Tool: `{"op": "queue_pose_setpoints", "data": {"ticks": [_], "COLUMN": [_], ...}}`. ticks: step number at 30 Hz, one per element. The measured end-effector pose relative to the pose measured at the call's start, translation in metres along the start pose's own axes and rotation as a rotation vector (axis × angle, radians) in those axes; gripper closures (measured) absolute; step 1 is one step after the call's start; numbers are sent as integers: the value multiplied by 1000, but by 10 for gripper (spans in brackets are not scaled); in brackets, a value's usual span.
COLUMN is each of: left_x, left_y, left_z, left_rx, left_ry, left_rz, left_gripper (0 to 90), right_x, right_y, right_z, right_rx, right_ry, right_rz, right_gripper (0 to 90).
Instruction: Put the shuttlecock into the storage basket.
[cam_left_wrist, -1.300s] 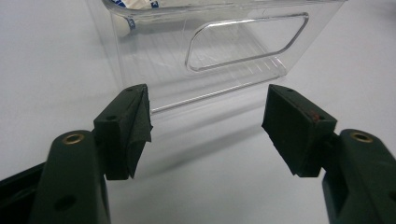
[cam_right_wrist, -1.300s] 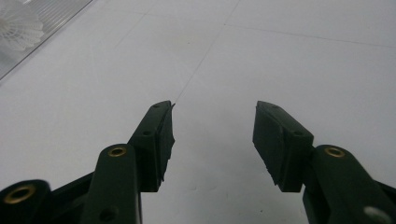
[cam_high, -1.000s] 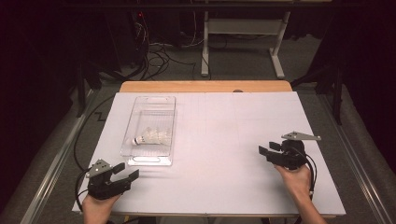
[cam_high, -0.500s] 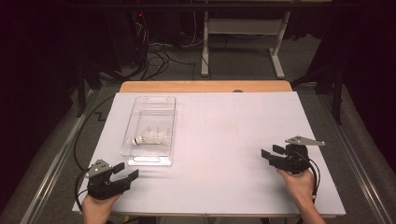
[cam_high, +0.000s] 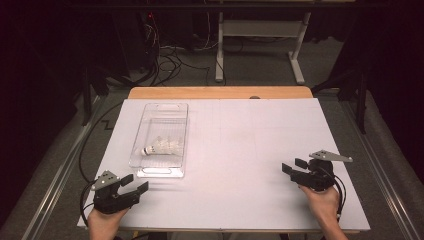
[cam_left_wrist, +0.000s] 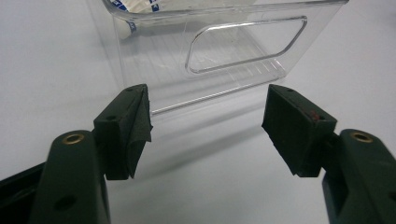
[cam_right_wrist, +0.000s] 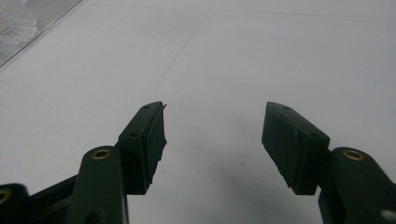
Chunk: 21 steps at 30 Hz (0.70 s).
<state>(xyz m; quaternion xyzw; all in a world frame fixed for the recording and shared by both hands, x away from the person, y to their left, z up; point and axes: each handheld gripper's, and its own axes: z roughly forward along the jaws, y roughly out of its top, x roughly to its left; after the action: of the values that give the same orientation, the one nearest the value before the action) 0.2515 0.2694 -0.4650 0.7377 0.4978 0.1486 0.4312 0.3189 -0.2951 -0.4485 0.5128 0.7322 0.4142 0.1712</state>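
A clear plastic bin stands on the left half of the white table top, with white shuttlecocks lying in its near half. My left gripper is at the near left corner, just short of the bin's near end, open and empty. In the left gripper view its jaws face the bin's handle wall, with a shuttlecock behind it. My right gripper is near the right edge, pointing left. Its jaws have just been opening, with only bare table between them.
The white sheet covers the table, and a wooden strip shows at its far edge. Beyond it are cables on the floor and a desk frame. In the right gripper view, a shuttlecock sits at the top left.
The right gripper's jaws have spread wider and the hand has slid slightly toward the near edge. The left gripper, the bin and the shuttlecocks have stayed put.
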Motion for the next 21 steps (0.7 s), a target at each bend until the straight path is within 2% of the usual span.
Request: {"op": "queue_pose_setpoints", "data": {"ticks": [4,9,21], "left_x": [0,0,0], "left_y": [0,0,0], "left_z": [0,0,-1], "left_rx": [-1,-3,-7], "left_ry": [0,0,0], "left_rz": [0,-1,1], "left_gripper": [330,330,330], "right_x": [-1,0,0], "right_y": [-3,-7,-15], "right_z": [-2,-3,-7], "right_rx": [-5,-13,-25], "right_ry": [-6,-9,-7], "right_rz": [5,-14,-9], "right_gripper": [394,388,388]}}
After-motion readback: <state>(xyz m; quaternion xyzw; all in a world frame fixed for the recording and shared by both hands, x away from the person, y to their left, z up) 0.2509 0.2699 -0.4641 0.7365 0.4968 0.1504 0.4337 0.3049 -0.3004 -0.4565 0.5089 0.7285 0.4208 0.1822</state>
